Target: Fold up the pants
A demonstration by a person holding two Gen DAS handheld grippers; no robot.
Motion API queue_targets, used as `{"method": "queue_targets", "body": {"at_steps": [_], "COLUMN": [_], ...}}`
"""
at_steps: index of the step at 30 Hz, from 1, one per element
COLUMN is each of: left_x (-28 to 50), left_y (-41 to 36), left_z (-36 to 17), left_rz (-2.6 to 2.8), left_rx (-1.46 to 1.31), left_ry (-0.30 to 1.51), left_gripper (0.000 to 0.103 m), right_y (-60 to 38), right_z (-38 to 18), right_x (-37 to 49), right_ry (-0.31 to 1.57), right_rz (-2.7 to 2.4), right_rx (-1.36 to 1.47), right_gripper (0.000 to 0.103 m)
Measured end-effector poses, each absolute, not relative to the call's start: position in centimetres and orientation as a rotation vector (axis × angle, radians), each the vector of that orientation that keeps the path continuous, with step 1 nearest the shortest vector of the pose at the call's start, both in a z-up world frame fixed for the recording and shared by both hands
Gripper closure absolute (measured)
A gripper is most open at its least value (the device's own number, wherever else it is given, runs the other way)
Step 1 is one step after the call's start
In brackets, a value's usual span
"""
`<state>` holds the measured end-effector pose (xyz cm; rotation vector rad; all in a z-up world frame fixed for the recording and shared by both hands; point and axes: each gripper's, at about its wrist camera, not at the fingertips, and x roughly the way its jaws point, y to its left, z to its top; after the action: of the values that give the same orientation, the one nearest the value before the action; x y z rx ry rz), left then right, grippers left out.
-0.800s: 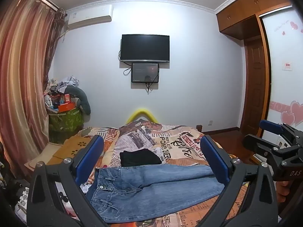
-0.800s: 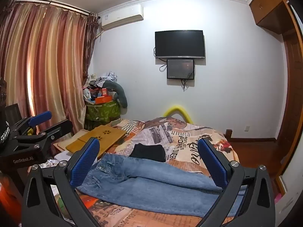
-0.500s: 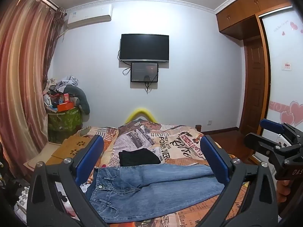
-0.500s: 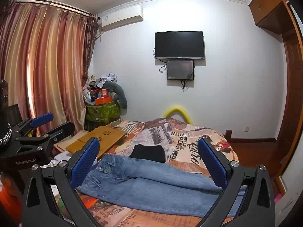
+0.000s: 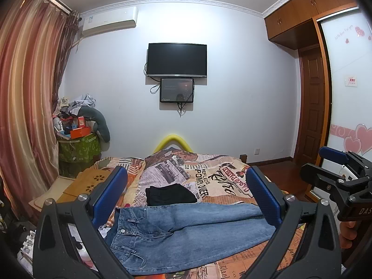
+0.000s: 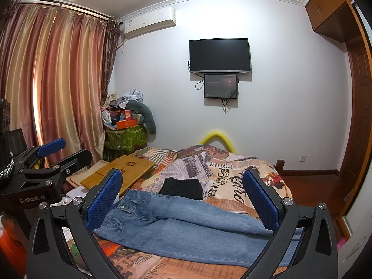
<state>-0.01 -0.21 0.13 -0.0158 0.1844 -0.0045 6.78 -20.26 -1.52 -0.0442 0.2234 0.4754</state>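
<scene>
Jeans (image 5: 186, 230) lie flat across the bed (image 5: 220, 176), waist to the left

Both the left claw (image 5: 186, 200) and the right claw (image 6: 183, 202) hover above them with blue pads spread wide and nothing between; just behind the jeans sits a folded black garment (image 5: 171, 194), and farther left a wooden lap tray (image 6: 121, 173)

Home bedroom, bed (image 5: 223, 181) with printed cover, wall-mounted television (image 5: 177, 60), air conditioner (image 5: 109, 21), curtains (image 6: 58, 81), wooden wardrobe (image 5: 300, 16).

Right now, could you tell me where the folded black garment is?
In both views, the black garment lies on the bedspread just beyond the blue jeans.
</scene>
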Motion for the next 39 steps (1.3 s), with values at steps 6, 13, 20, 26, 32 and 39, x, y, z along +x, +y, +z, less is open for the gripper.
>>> {"method": "queue_targets", "body": {"at_steps": [6, 13, 20, 26, 32, 39], "left_x": [-0.14, -0.19, -0.2, -0.2, -0.23, 0.02], "left_y": [-0.34, -0.42, -0.54, -0.5, -0.55, -0.53], "left_z": [0.06, 0.17, 0.25, 0.34, 0.37, 0.39], "left_rz": [-0.007, -0.008, -0.012, -0.013, -0.012, -0.012], "left_rx": [-0.014, -0.015, -0.019, -0.02, -0.02, -0.019], "left_ry": [0.182, 0.182, 0.185, 0.185, 0.184, 0.183], "left_gripper": [0.0, 0.0, 0.0, 0.0, 0.0, 0.0], "right_y": [-20.71, -20.71, -20.71, -20.7, -20.66, -20.68], "right_z": [-1.28, -1.32, -1.37, -1.35, -1.33, -1.34], "right_x": [6.72, 6.8, 6.79, 6.77, 6.72, 6.69], "right_ry": [0.223, 0.222, 0.222, 0.221, 0.221, 0.221], "right_rz": [0.475, 0.474, 0.474, 0.474, 0.472, 0.473], "right_rx": [-0.038, -0.037, -0.038, -0.037, -0.037, -0.037], "right_gripper": [0.0, 0.0, 0.0, 0.0, 0.0, 0.0]}}
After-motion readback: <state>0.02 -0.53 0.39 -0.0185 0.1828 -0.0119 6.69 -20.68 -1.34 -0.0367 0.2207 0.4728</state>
